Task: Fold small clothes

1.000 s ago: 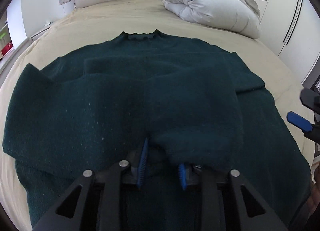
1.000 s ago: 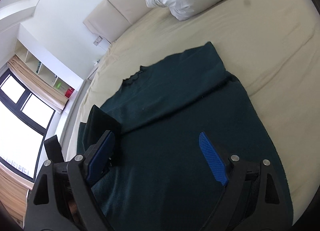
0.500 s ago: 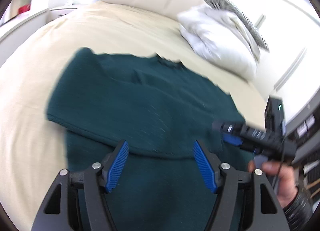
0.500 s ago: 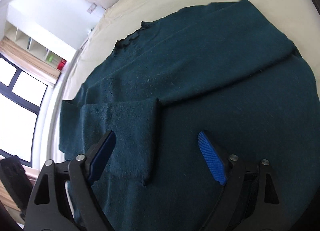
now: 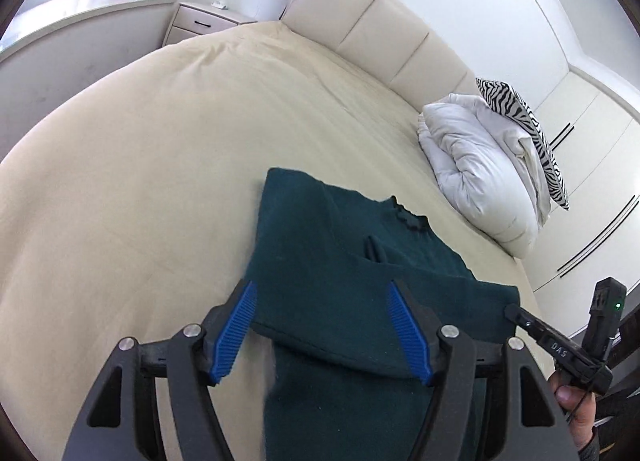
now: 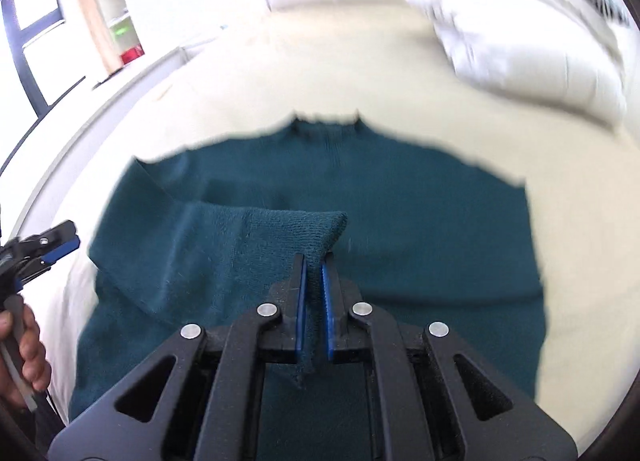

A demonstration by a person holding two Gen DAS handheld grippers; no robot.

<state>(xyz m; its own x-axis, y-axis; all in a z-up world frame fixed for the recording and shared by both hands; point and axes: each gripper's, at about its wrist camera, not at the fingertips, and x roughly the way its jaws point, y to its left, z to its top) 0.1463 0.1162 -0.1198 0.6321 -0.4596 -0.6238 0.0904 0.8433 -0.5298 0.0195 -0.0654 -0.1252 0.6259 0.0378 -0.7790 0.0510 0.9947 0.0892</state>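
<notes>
On my left, the left gripper (image 5: 322,335) hangs over the near left edge of the dark green sweater (image 5: 360,285), its blue fingers (image 5: 234,335) spread wide with nothing between them. The sweater lies flat on the cream bed (image 5: 160,149), collar toward the far headboard (image 5: 372,37), with a sleeve (image 6: 240,245) folded across its front. Further right, my right gripper (image 6: 314,289) has its pads pinched narrow on that sleeve's cuff. A white duvet (image 5: 480,169) sits at the far right.
</notes>
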